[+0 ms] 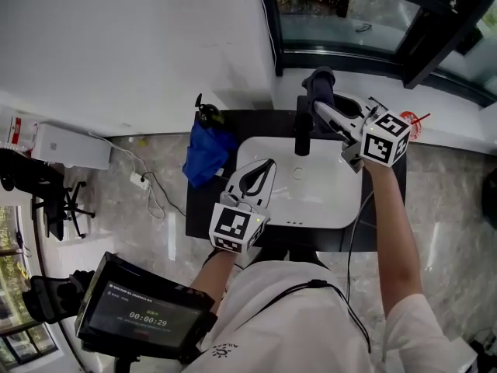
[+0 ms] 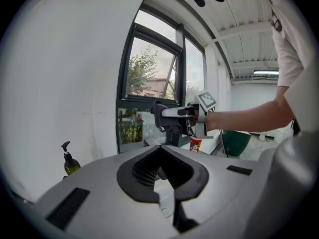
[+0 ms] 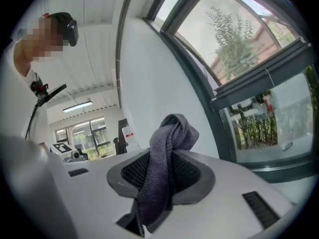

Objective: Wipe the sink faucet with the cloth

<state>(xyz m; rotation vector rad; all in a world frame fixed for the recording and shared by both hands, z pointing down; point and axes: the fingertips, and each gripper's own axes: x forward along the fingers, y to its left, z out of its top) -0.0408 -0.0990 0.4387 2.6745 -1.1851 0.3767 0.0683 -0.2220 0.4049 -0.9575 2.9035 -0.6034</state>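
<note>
The black faucet (image 1: 302,128) stands at the back of the white sink (image 1: 342,208). My right gripper (image 1: 320,109) is shut on a dark grey cloth (image 1: 320,82), which bunches over the top of the faucet. In the right gripper view the cloth (image 3: 167,153) hangs out between the jaws of that gripper (image 3: 164,171). In the left gripper view the cloth (image 2: 160,116) sits on the faucet (image 2: 173,135). My left gripper (image 1: 254,179) hovers over the sink's left side, shut and empty; in its own view the left gripper (image 2: 162,172) points at the faucet.
A blue cloth (image 1: 207,154) lies on the dark counter (image 1: 198,208) left of the sink, by a soap bottle (image 1: 207,115). A red cup (image 1: 413,125) stands behind the right gripper. A window runs along the back wall.
</note>
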